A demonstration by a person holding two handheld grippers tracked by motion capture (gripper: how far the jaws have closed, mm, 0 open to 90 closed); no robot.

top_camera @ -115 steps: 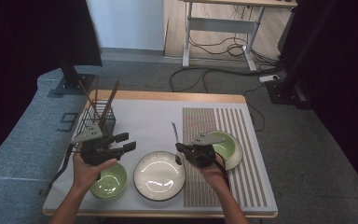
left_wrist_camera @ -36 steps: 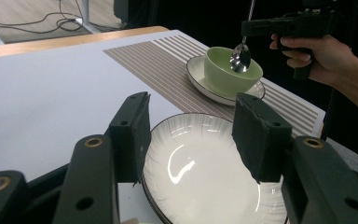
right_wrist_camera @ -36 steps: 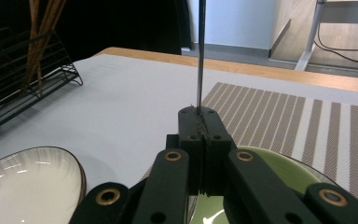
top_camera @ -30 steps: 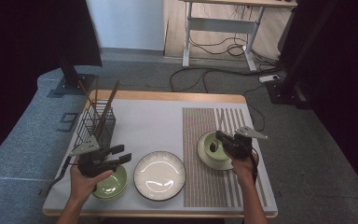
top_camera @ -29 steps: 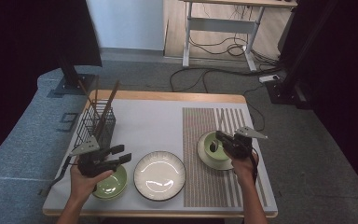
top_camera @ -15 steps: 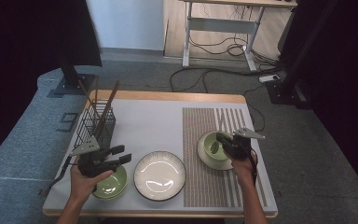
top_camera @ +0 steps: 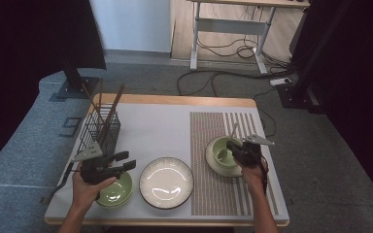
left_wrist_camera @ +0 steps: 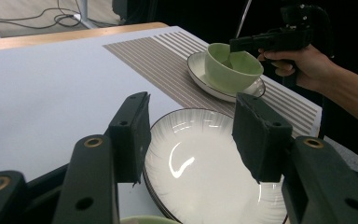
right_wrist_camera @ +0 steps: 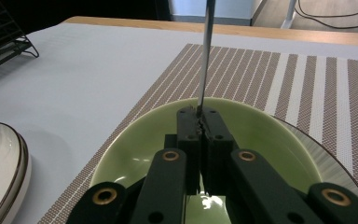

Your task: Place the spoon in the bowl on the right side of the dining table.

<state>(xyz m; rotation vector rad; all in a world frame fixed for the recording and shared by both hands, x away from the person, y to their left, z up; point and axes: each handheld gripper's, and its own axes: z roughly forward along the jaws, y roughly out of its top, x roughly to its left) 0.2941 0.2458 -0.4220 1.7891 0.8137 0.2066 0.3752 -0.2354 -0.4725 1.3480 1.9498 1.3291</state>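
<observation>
My right gripper [top_camera: 231, 145] [right_wrist_camera: 200, 114] is shut on the thin handle of a metal utensil [right_wrist_camera: 206, 51]. The handle rises straight up out of a green bowl [top_camera: 221, 154] [right_wrist_camera: 261, 135]. This bowl stands on a saucer [left_wrist_camera: 200, 70] on the striped placemat [top_camera: 218, 194], and the jaws reach down inside it. The utensil's lower end is hidden behind the jaws. My left gripper [top_camera: 128, 161] [left_wrist_camera: 191, 126] is open and holds nothing. It hovers over a second green bowl [top_camera: 116, 190] at the near left, pointing across the white plate [top_camera: 166, 182] [left_wrist_camera: 200, 172].
A black wire rack [top_camera: 99, 128] with several upright sticks stands at the table's left side. The white plate lies between the two bowls near the front edge. The person's forearms come in from the near side.
Since the earliest frame my right gripper has carried the utensil rightward into the bowl on the placemat, and the left gripper has sunk toward the near-left bowl. Over the last second hardly anything moved.
</observation>
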